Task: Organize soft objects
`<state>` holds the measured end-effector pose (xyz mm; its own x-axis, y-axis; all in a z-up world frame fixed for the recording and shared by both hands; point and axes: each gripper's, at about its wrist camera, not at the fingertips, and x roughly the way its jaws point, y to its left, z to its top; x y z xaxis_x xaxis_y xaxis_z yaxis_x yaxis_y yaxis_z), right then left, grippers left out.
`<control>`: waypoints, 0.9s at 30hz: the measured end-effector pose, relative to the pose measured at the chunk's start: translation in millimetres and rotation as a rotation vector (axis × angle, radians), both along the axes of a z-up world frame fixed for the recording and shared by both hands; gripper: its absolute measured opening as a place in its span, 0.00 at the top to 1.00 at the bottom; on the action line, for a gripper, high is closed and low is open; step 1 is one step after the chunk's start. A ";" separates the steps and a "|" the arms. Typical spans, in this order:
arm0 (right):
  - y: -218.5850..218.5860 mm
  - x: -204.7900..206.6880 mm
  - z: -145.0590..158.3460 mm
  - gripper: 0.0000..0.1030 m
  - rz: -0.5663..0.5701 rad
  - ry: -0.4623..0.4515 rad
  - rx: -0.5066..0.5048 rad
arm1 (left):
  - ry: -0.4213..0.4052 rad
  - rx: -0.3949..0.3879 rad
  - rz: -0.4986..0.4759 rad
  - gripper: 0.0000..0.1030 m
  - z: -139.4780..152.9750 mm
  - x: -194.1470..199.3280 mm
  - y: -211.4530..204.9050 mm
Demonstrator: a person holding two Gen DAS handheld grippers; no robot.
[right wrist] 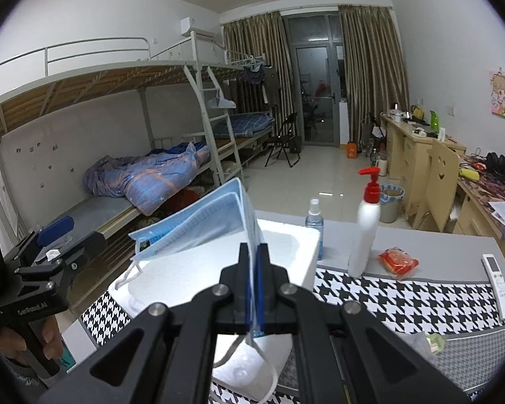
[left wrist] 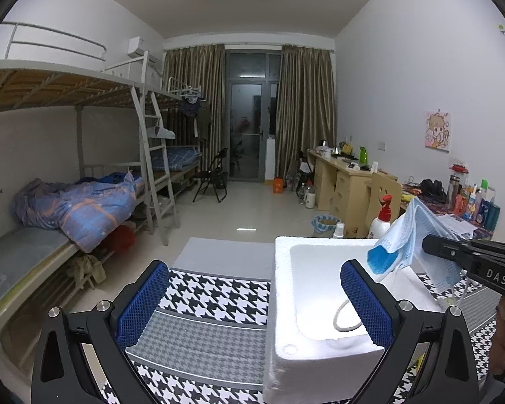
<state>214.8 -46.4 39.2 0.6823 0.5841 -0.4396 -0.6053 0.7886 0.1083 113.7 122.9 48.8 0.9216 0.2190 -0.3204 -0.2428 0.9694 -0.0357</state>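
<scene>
Right gripper (right wrist: 253,256): we are pinching folded pale-blue pleated face masks (right wrist: 198,222) between closed jaws.
Masks: hanging over the white foam box (left wrist: 320,303).
Left gripper (left wrist: 252,303): we are holding jaws spread wide, gripping nothing.

Both tools matte black, silver screw heads, blue mesh pads (left wrist: 138,306); right tool (right wrist: 252,252) side lettered "DAS"
</scene>
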 end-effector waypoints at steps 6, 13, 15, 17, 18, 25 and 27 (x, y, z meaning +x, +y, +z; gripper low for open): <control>12.7 5.1 -4.0 0.95 0.012 0.026 -0.024 | 0.001 -0.005 -0.003 0.01 -2.3 -1.2 3.0; 26.2 13.6 -12.4 0.95 0.028 0.081 -0.046 | 0.003 -0.008 -0.004 0.01 -3.6 -3.1 1.6; 29.9 14.0 -14.5 0.87 0.037 0.089 -0.057 | 0.006 -0.011 -0.002 0.01 -5.2 -3.4 2.2; 32.5 13.3 -15.9 0.68 0.040 0.087 -0.066 | 0.007 -0.013 0.000 0.01 -6.7 -4.1 4.1; 32.9 12.3 -16.2 0.48 0.037 0.083 -0.068 | 0.007 -0.014 0.001 0.01 -7.1 -4.5 4.3; 29.0 0.3 -8.2 0.29 0.040 0.027 -0.049 | 0.008 -0.015 -0.003 0.01 -8.2 -4.9 6.0; 27.8 -1.5 -6.9 0.25 0.040 0.024 -0.040 | 0.007 -0.012 -0.007 0.01 -9.0 -6.4 6.2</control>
<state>213.3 -18.5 32.3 0.6479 0.5923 -0.4790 -0.6340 0.7679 0.0920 107.3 129.1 39.8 0.9210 0.2081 -0.3294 -0.2358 0.9707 -0.0460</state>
